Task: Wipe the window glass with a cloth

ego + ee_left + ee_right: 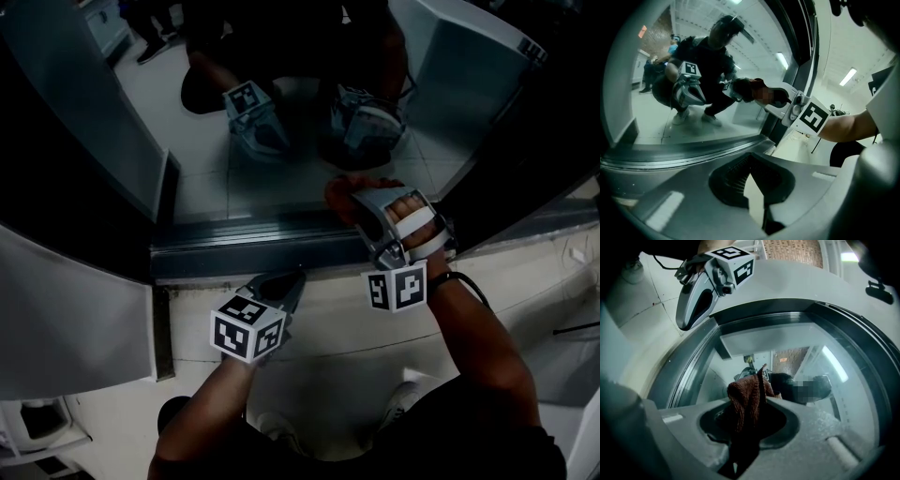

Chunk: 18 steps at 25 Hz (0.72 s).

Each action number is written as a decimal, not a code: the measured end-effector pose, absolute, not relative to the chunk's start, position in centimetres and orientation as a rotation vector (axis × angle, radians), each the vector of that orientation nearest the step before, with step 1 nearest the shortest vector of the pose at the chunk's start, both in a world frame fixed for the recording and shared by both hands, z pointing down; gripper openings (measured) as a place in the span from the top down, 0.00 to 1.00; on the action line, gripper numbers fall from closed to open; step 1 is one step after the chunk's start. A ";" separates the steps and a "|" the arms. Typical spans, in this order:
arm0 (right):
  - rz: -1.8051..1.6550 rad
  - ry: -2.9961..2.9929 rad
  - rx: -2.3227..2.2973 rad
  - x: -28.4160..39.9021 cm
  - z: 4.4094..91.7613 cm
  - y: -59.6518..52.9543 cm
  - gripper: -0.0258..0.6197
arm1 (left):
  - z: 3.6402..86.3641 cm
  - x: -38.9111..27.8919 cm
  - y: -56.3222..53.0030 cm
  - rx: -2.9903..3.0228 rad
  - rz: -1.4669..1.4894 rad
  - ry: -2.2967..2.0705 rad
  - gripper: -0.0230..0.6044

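Head view, steeply down: window glass (281, 178) across the upper half, dim and mirror-like, throwing back a crouched person and both tools. Shows no streaks, smears or wet patches, so no telling which parts are already wiped. Below it, the grey bottom rail (244, 253) of the frame, running left to right.

Right gripper (361, 202) up at the lower edge of the pane, just above the rail. Jaws clenched on a brown cloth (345, 190), bunched up and poking out past the tips. Seems, from the left gripper view, to meet its own reflection, so probably pressed on the glass, though contact not certain.

Left gripper (292, 279) lower down, near the rail and to the left of the cloth, apart from the glass. Jaws closed together with nothing between them; takes no part in the wiping.

As a judgement: wiping either under way or just starting, low on the right side of the pane. Leaves, by the look of it, most of the glass above and to the left to cover.

No readable writing anywhere. Only black-and-white square markers (398, 286) on the cubes. No brand or label on cloth, rail or glass. One small reddish sign among the reflections in the right gripper view, too small to read.
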State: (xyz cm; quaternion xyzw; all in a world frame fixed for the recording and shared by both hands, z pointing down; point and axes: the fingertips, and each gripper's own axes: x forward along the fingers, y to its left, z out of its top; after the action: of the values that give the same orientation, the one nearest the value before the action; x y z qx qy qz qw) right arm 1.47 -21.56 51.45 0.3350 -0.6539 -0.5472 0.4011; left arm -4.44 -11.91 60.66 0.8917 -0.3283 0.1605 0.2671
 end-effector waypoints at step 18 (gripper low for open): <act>-1.191 -1.689 0.595 1.8 63.7 -20.9 0.84 | 60.9 -4.5 -11.2 2.388 0.470 -0.909 0.94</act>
State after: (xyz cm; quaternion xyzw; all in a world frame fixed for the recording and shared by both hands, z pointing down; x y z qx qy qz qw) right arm 1.75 -20.91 63.72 0.2435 -0.6909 -0.4872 0.4754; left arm -4.48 -11.22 60.92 0.8855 -0.3369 0.1742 0.2683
